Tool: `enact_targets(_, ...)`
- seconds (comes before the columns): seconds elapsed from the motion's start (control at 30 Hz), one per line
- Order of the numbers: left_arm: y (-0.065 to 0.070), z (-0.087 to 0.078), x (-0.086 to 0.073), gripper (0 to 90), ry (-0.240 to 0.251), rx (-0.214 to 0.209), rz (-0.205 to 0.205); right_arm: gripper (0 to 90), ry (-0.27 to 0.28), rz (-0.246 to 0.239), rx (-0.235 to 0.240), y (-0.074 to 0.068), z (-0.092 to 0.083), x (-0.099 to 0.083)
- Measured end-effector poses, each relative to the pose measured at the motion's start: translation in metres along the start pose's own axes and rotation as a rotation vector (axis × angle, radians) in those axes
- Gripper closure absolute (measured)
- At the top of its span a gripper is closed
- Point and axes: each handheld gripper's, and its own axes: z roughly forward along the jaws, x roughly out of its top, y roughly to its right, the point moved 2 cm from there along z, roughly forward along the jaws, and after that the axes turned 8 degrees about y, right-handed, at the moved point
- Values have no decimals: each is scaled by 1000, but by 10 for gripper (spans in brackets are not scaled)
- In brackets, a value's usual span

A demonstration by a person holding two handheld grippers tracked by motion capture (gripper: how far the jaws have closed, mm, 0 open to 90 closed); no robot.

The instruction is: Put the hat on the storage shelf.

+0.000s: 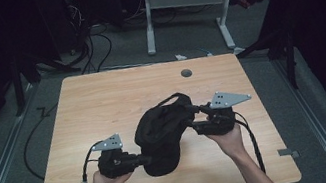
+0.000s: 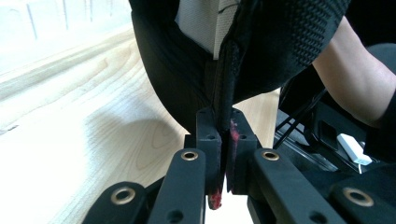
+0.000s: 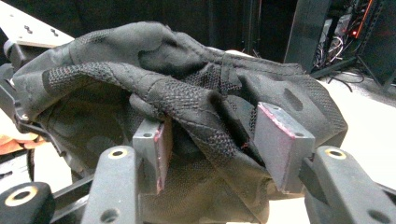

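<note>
A black fabric item (image 1: 160, 132) with mesh panels, floppy and crumpled, hangs between my two grippers just above the wooden table (image 1: 101, 97). My left gripper (image 1: 145, 159) is shut on its lower edge; in the left gripper view the jaws (image 2: 225, 135) pinch a seam of the fabric (image 2: 261, 46), and a white label shows inside. My right gripper (image 1: 194, 119) reaches into the item's right side. In the right gripper view its jaws (image 3: 212, 135) stand apart, with a textured band of the fabric (image 3: 187, 93) lying loosely between them.
A round cable hole (image 1: 186, 73) sits near the table's far edge. Beyond the table stands a white-legged desk (image 1: 182, 12), with cables (image 1: 92, 48) on the floor. Tape marks (image 1: 287, 152) lie at the table's front corners.
</note>
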Motion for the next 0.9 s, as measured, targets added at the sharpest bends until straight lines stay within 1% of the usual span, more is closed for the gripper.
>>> enact_targets(0.17, 1, 1, 0, 865, -5, 3, 5, 444, -18, 3, -4, 0, -4, -1)
enact_targets(0.27, 1, 1, 0, 865, -7, 1, 4, 420, -23, 6, -2, 0, -6, -1)
enact_targets(0.3, 1, 1, 1, 865, -7, 3, 3, 403, -22, 12, 5, 0, -6, -1)
enact_targets(0.33, 1, 0, 1, 865, -8, 8, 4, 363, -20, 14, 4, 1, -7, 0)
enact_targets(0.4, -1, -4, 1, 865, 7, 18, -4, 352, -4, 31, -1, 3, -12, 0)
enact_targets(0.47, -2, -9, 2, 865, 39, 23, -18, 350, 3, 50, -15, 7, -16, -2)
enact_targets(0.53, -3, -14, 5, 864, 54, 45, -10, 349, -7, 67, -34, 11, -20, -7)
enact_targets(0.6, -3, -16, 7, 864, 65, 62, -1, 350, -31, 78, -54, 14, -22, -13)
enact_targets(0.63, -3, -16, 8, 864, 68, 72, 3, 354, -40, 80, -66, 15, -22, -17)
enact_targets(0.67, -3, -16, 8, 864, 71, 83, 3, 360, -64, 99, -93, 19, -23, -26)
enact_targets(0.7, -4, -16, 9, 864, 73, 91, 5, 360, -64, 99, -93, 19, -23, -26)
enact_targets(0.77, -5, -16, 9, 864, 80, 105, 9, 367, -84, 117, -117, 23, -24, -35)
enact_targets(0.87, -5, -16, 9, 864, 91, 132, 17, 373, -122, 131, -161, 28, -25, -50)
enact_targets(0.9, -5, -16, 9, 864, 97, 140, 19, 375, -151, 141, -193, 31, -26, -60)
